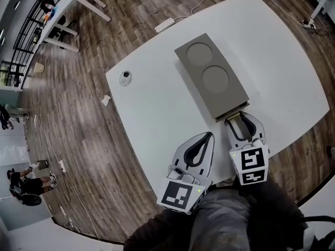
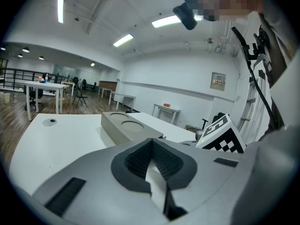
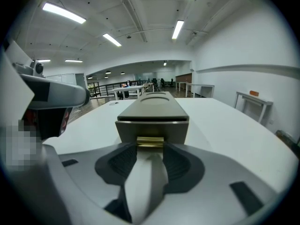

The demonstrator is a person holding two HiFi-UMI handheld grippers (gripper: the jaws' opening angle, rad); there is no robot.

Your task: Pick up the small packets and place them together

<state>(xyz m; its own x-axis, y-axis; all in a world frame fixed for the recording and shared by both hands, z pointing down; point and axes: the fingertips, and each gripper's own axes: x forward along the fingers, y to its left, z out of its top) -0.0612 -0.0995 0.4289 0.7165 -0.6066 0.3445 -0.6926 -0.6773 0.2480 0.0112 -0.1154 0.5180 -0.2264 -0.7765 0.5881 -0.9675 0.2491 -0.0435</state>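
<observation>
A grey box (image 1: pixel 212 75) with two round recesses in its top lies on the white table (image 1: pixel 157 114). No small packets show in any view. The box's near end is a drawer front (image 3: pixel 152 127) with a brass handle (image 3: pixel 150 142). My right gripper (image 3: pixel 150 145) sits at that end, and the handle fills the gap between its pads. From the head view the right gripper (image 1: pixel 241 121) points at the handle (image 1: pixel 236 117). My left gripper (image 1: pixel 209 136) rests by the table's near edge, left of the box, its tips together on nothing. In the left gripper view the box (image 2: pixel 124 125) lies ahead.
A round cable grommet (image 1: pixel 125 78) sits near the table's left edge. A power strip (image 1: pixel 164 24) and a scrap of paper (image 1: pixel 105 100) lie on the wooden floor. Other tables (image 1: pixel 68 9) stand far left. The right gripper's marker cube (image 2: pixel 220 135) is close to the left gripper.
</observation>
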